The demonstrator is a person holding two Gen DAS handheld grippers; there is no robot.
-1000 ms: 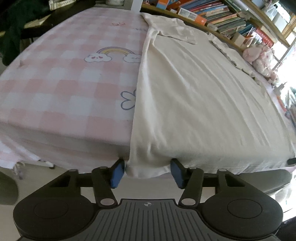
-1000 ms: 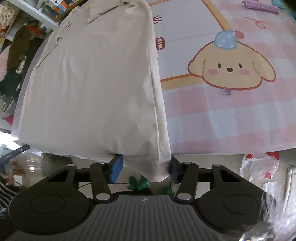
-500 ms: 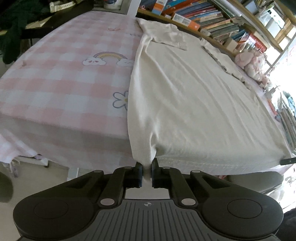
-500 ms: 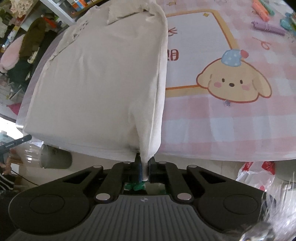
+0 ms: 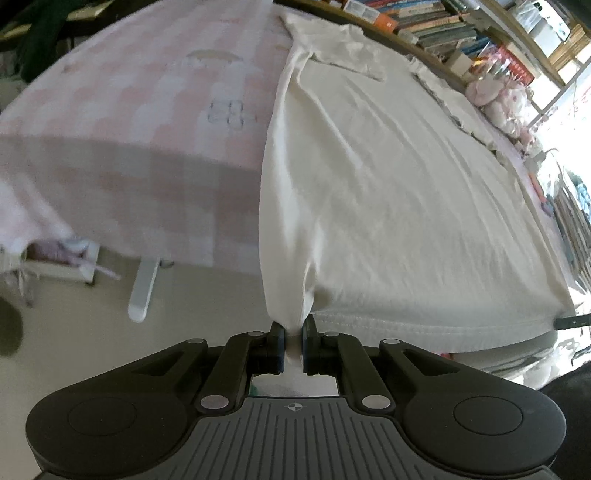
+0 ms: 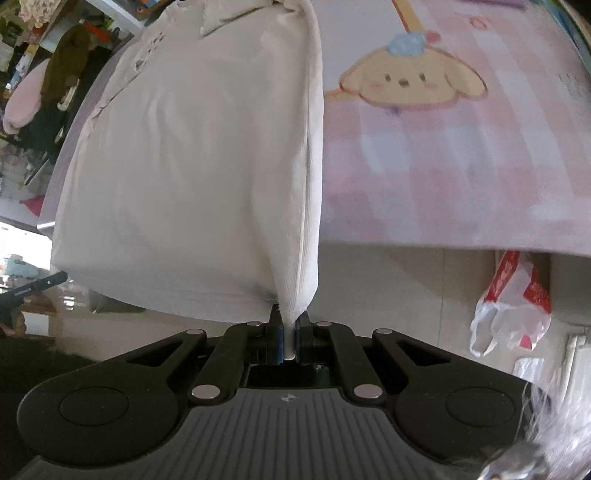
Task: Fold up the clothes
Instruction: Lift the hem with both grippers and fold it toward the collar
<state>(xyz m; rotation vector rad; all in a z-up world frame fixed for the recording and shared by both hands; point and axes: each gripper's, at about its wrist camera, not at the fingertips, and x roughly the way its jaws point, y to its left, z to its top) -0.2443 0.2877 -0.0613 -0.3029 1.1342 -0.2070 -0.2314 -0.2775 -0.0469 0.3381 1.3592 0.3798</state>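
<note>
A cream shirt (image 5: 388, 177) lies spread on a table covered with a pink checked cloth (image 5: 122, 110). My left gripper (image 5: 293, 341) is shut on the shirt's near left hem corner, which is lifted off the table edge. The same shirt (image 6: 199, 158) shows in the right wrist view. My right gripper (image 6: 290, 338) is shut on its near right hem corner, also raised past the table edge. The hem stretches between the two corners.
Bookshelves (image 5: 461, 29) and plush toys (image 5: 495, 99) stand behind the table. The cloth has a puppy print (image 6: 410, 79) right of the shirt. A white table leg (image 5: 144, 291) and a red-and-white plastic bag (image 6: 517, 306) are on the floor below.
Both grippers closed on the shirt's hem corners, then pulled them up and back off the table edge; the fabric now bunches into each closed jaw.
</note>
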